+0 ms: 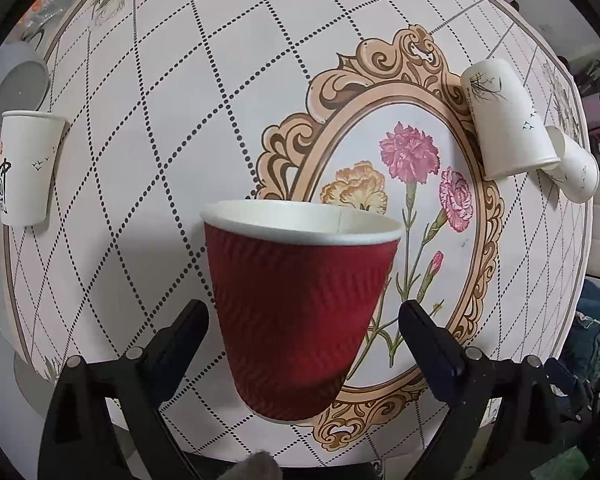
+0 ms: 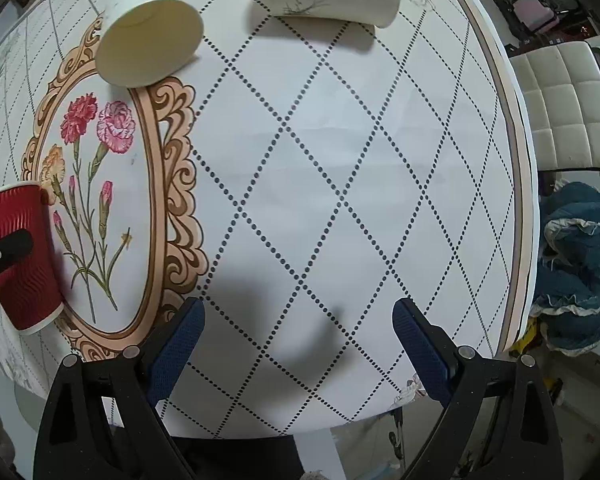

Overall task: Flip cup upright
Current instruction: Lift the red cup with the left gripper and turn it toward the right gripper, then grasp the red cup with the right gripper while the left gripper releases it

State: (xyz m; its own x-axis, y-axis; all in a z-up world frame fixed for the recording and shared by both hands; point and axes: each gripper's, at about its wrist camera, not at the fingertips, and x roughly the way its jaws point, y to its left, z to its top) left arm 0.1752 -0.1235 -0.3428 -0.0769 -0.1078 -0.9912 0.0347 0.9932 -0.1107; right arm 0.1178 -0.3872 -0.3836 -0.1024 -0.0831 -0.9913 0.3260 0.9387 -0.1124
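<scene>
1. Between the fingers of the left gripper (image 1: 303,312), in the near centre of the left wrist view, stands the red ribbed cup (image 1: 296,312). Its white rim and open mouth face away from the camera and its closed base points back toward the gripper. The long axis runs nearly along the fingers, with a slight lean to the left at the rim end.
2. The left jaws are spread wide. In the left wrist view both fingertips stand apart from the cup's wall, with tablecloth showing in the gaps. In the right wrist view, one black finger (image 2: 8,246) lies across the cup's side; whether it presses the wall there I cannot tell.
3. In the right wrist view the red cup sits at the far left edge, over the lower left part of the ornate flower frame (image 2: 152,184) printed on the tablecloth (image 2: 340,160).
4. The right gripper (image 2: 298,320) hangs over bare diamond-patterned cloth, jaws wide and holding nothing.
5. Far right in the left wrist view, a white cup (image 1: 508,120) lies on its side on the frame's border, another white cup (image 1: 576,168) just beyond it. A third white cup (image 1: 28,168) sits at the far left edge.
</scene>
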